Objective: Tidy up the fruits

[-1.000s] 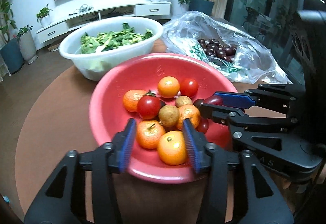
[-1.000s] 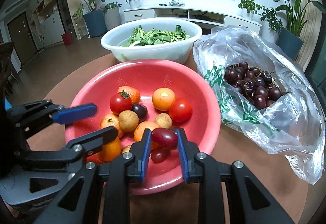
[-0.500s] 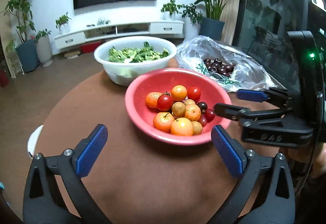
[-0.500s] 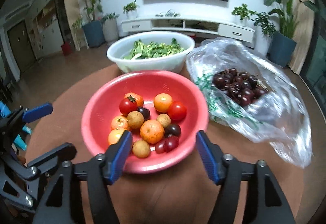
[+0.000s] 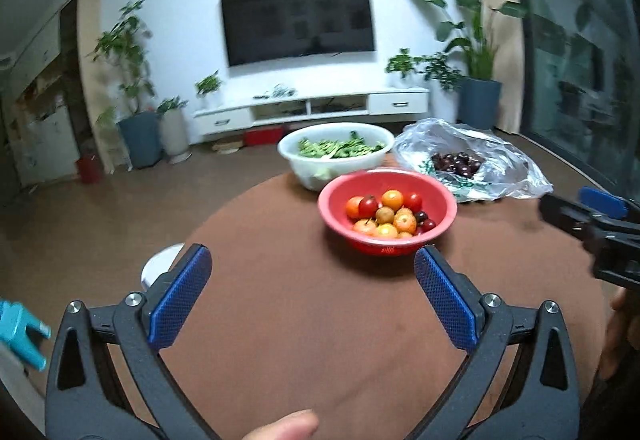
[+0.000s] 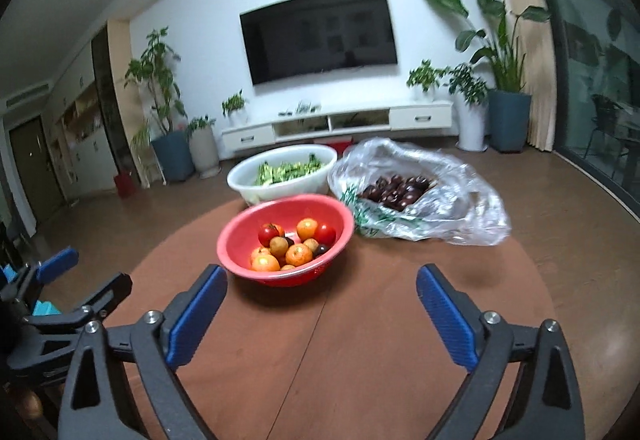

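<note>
1. From the left wrist we see the left claw (image 5: 312,290) spread wide with nothing between its pads, over bare brown counter (image 5: 320,340). The red bowl (image 5: 440,196) of fruits (image 5: 386,214) sits beyond it, well apart.
2. From the right wrist, the right claw (image 6: 322,310) is opening, empty; the bowl stands far-left, a bag (image 6: 460,200) of what look like cherries to its right.

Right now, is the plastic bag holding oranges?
No. The plastic bag holds dark cherries; the oranges lie in the red bowl.
</note>
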